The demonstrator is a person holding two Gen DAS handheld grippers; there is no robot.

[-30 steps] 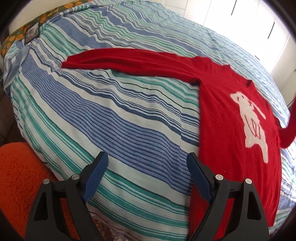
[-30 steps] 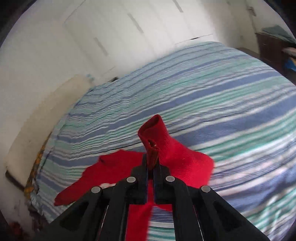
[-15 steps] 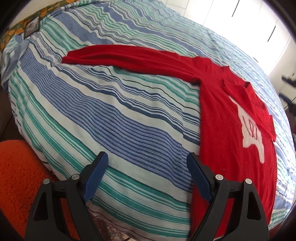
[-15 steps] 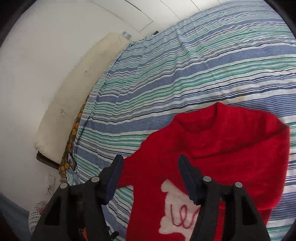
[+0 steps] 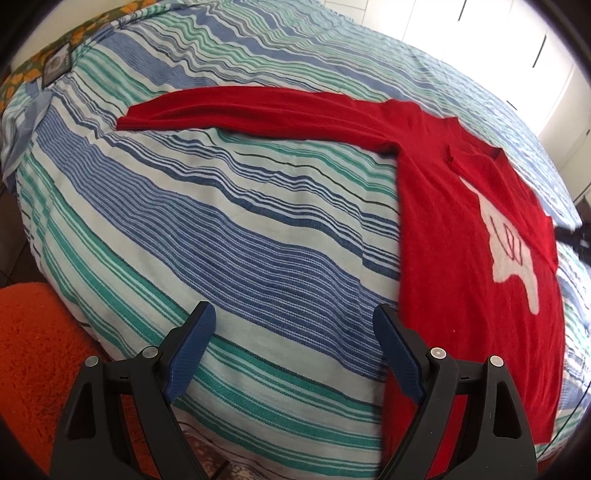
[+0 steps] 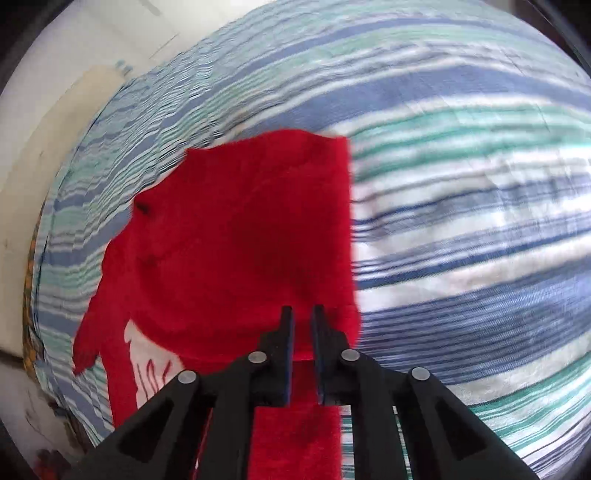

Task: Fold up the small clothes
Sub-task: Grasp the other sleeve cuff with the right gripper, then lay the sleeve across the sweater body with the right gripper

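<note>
A red sweater (image 5: 443, 229) with a white animal figure (image 5: 513, 258) lies flat on the striped bedspread (image 5: 221, 240). One sleeve (image 5: 258, 107) stretches out to the left. The other sleeve (image 5: 509, 184) lies folded across the chest. My left gripper (image 5: 295, 332) hangs open over the bed's near edge, left of the sweater's hem, with nothing between its fingers. In the blurred right wrist view, my right gripper (image 6: 302, 310) hovers low over the sweater (image 6: 240, 240) near its right edge. Its jaws are closing, with a narrow gap left and no cloth pinched between them.
An orange shaggy rug (image 5: 37, 350) lies on the floor at the bed's near left. A patterned cloth (image 5: 37, 66) sits at the far left corner. White cupboard doors (image 5: 480, 22) stand beyond the bed. A cream headboard (image 6: 55, 129) lines the wall.
My right gripper let go of the sleeve, which now lies across the chest. It then dropped toward the sweater and its jaws narrowed again. My left gripper stayed put.
</note>
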